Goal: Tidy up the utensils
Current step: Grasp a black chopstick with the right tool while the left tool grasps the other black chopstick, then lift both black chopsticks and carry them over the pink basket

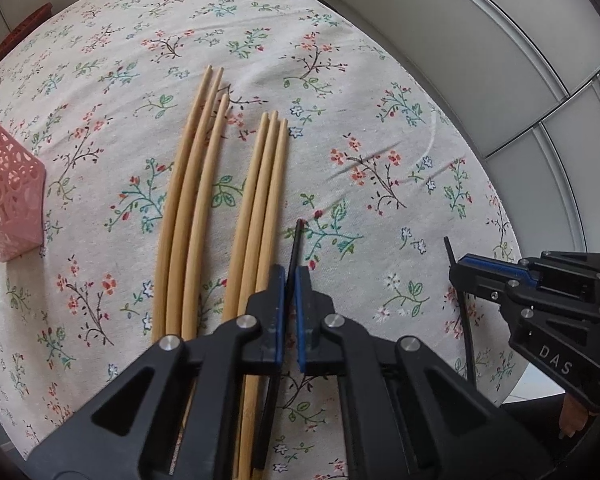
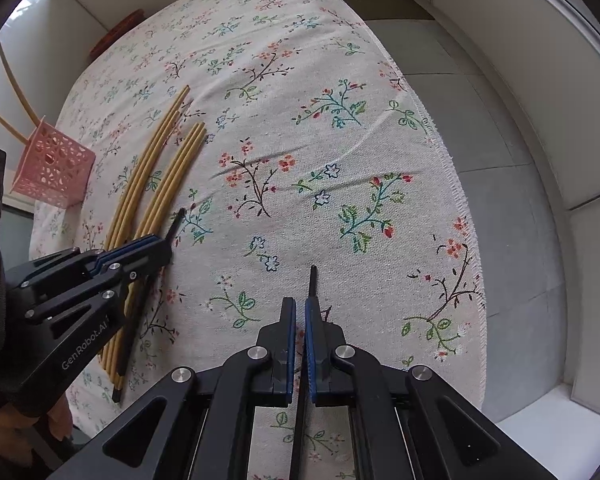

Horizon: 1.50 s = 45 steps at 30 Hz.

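Two bamboo chopsticks in pink basket (upright), left tongs and right tongs each clamped on a black chopstick.

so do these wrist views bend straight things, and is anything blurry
Left wrist view: fisheye bows the wooden chopsticks outward, corners vignette dark, centre sharp. Right wrist view: the tablecloth edge curves strongly, soft daylight, faint shadows, no real blur.

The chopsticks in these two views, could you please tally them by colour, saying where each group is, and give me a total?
Bamboo-coloured, lying on the tablecloth: 6
Bamboo-coloured, standing in the pink basket: 2
Black, one clamped in the left gripper, one in the right gripper: 2
Total: 10
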Each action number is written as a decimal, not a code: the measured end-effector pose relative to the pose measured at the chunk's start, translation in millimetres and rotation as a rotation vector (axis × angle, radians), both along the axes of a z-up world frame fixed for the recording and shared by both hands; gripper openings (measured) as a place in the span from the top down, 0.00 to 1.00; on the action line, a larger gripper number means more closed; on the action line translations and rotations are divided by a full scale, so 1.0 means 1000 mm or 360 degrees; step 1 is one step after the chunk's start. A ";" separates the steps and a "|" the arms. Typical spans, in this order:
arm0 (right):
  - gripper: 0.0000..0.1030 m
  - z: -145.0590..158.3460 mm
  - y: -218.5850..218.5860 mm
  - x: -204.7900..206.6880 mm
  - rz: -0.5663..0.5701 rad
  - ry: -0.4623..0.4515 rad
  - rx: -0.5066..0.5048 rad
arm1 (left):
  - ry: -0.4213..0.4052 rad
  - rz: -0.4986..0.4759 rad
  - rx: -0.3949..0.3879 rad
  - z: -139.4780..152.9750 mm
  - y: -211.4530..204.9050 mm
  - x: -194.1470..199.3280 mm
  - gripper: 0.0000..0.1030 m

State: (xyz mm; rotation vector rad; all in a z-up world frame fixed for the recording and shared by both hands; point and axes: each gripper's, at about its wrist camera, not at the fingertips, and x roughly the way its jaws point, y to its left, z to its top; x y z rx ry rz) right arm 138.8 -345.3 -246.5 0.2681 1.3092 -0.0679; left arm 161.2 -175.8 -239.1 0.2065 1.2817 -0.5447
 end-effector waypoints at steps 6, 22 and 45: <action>0.96 0.015 0.010 -0.001 0.0038 -0.0123 -0.0077 | -0.0049 0.0046 -0.0042 0.014 0.015 -0.006 0.95; 0.72 -0.006 0.019 0.011 0.0057 0.0032 -0.0146 | -0.0189 0.0101 -0.0193 0.065 0.071 -0.033 0.95; 0.96 0.092 0.086 -0.023 0.0236 -0.0526 -0.0250 | -0.0536 0.0246 -0.0320 0.129 0.152 -0.061 0.95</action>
